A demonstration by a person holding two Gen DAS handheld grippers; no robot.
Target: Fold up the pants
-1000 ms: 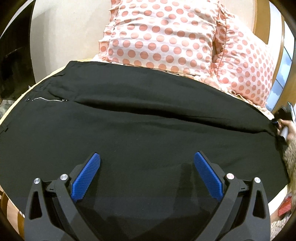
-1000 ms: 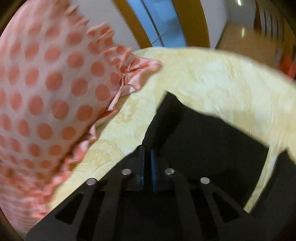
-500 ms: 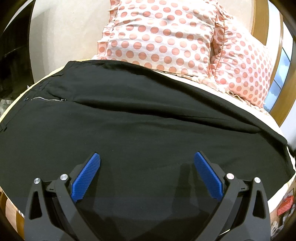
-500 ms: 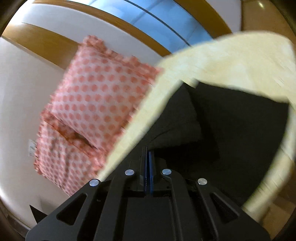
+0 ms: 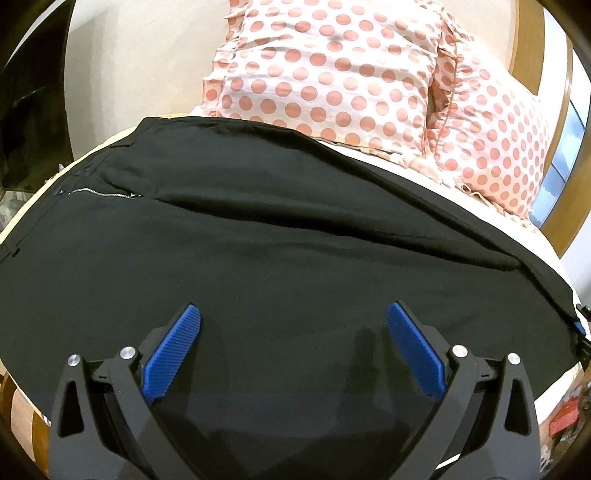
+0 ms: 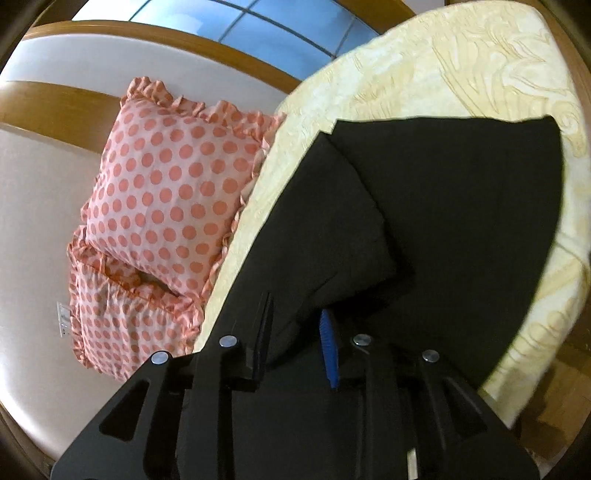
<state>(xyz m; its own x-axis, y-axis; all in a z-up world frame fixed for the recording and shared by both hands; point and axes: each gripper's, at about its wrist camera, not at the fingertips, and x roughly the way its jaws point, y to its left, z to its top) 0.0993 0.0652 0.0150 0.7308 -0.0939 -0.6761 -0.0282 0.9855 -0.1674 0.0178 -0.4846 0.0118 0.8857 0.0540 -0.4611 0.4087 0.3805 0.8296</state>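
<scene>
Left wrist view: left tongs (image 5: 293,332) at 6 o'clock, jaws spread wide, blue pads (image 5: 173,352) well apart, nothing between them. They hover over the black pants (image 5: 277,240), which lie spread flat on the bed and fill the frame from 9 to 3 o'clock. Whether the pads touch the cloth: cannot tell. A long crease runs across the cloth from about 9 toward 3 o'clock. Zipper (image 5: 98,192) visible at 10 o'clock; only this view shows it. Beyond the pants, 12 to 2 o'clock: two pink polka-dot pillows (image 5: 332,70) with ruffled edges, side by side against a pale wall (image 5: 140,55). At the 3 o'clock rim, a small dark piece with a blue spot sits at the pants' edge; too small to identify.

Right wrist view: right tongs (image 6: 295,332) at 6 o'clock, jaws partly apart, one blue pad (image 6: 328,347) visible. A fold of the pants (image 6: 424,221) lies in the gap between the jaws; a firm pinch is not evident. The near layer of cloth is doubled over a wider layer running toward 1 o'clock. Only this view shows the cream patterned bedspread (image 6: 461,66) under the pants, from 12 to 4 o'clock. Pillows (image 6: 166,192) at 9 o'clock, wooden frame (image 6: 147,31) and blue window panes (image 6: 277,26) beyond, 11 to 12 o'clock.
</scene>
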